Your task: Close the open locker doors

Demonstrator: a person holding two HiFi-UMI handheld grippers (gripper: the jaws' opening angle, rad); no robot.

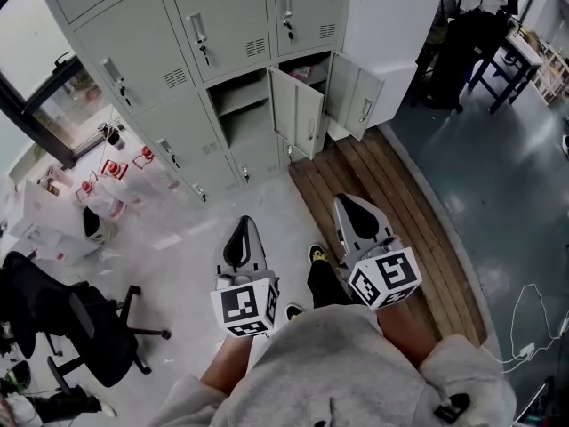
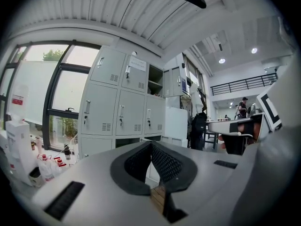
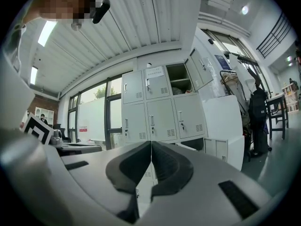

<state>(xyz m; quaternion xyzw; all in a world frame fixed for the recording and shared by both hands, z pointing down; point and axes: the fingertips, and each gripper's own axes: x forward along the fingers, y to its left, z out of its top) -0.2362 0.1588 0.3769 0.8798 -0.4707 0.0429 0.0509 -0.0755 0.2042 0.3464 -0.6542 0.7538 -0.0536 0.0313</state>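
Three doors at least stand open on the locker bank (image 1: 178, 52), so I judge the task not yet begun: this is the approach step. I am standing back from the lockers, on pale floor beside the wooden strip (image 1: 400, 212), with both tools held low in front of me.

In the bottom row, the left open door (image 1: 298, 114) and the right open door (image 1: 360, 105) swing out toward me, and a bare compartment (image 1: 238, 105) shows just left of them. The next move, as I read it, calls for stepping closer, setting one tool against a door's outer face and pushing it flat into its frame. No grasp is needed for that.

The head view gives me the floor layout and the bottom row but cuts off the top of the bank. The right gripper view adds what it misses: an upper compartment (image 3: 178, 81) gaping, its upper door (image 3: 200, 69) swung to the right. The left gripper view shows the same gap from another angle.

The left gripper (image 1: 240, 238) and the right gripper (image 1: 358, 216) each have their pads pressed together at the tips, with nothing between them. That makes them blunt pushers, ready as they are.
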